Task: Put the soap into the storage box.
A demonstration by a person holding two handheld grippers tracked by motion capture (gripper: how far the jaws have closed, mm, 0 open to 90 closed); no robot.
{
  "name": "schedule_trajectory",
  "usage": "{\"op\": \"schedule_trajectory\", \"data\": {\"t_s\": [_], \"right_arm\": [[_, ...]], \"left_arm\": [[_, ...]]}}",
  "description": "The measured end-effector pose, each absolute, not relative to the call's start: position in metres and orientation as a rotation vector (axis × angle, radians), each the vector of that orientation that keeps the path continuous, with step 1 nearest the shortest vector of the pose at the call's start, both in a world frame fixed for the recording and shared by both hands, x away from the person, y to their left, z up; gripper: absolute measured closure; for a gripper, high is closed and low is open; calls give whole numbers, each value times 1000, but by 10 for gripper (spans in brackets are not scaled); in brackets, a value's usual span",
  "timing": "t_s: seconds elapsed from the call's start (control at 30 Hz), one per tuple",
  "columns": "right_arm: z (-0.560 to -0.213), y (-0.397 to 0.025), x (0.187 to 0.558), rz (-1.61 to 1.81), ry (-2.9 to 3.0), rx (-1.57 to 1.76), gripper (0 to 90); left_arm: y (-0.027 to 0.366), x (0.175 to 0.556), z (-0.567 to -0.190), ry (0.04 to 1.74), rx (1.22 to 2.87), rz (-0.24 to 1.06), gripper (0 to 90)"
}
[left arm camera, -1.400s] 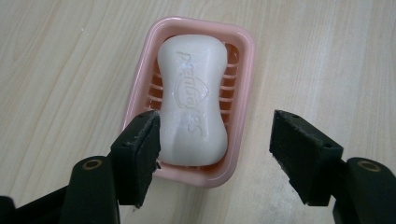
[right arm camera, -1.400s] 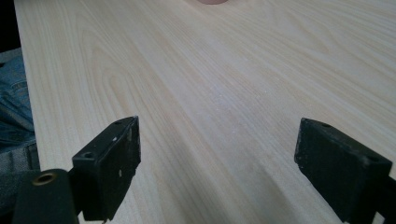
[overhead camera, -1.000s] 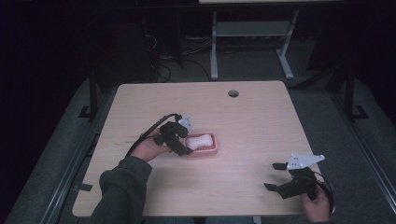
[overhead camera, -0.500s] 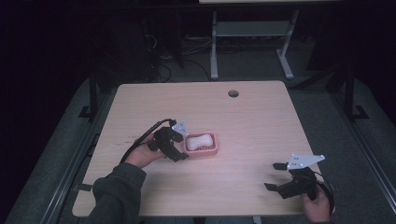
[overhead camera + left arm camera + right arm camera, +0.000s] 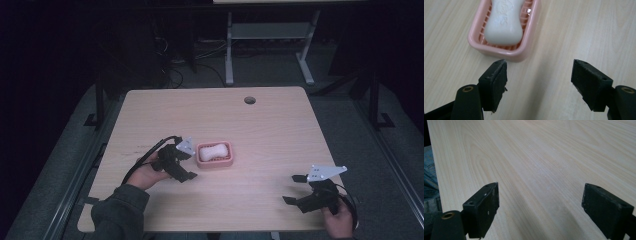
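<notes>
Soap bar (image 5: 503,22), its far end cut off at the left claw view's top, lies in a pink dish (image 5: 215,154) mid-worktop, just beyond the released left claw (image 5: 539,83); the right claw (image 5: 540,213), also released, hovers near the worktop's (image 5: 280,125) front right corner.

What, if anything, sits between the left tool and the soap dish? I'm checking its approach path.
Nothing visible: the left tool, jaws open, faces the pink soap dish across bare table.
</notes>
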State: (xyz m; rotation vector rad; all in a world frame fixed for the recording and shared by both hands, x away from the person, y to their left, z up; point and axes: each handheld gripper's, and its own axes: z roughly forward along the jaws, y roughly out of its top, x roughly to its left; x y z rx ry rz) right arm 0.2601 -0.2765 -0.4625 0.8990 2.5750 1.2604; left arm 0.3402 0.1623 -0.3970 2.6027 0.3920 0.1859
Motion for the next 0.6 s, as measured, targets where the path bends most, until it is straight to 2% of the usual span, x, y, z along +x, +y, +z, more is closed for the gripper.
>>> {"op": "schedule_trajectory", "data": {"t_s": [0.6], "right_arm": [[-465,-275,259,1248,2583,913,142]], "left_arm": [[201,290,-423,421,2570,187,277]]}}
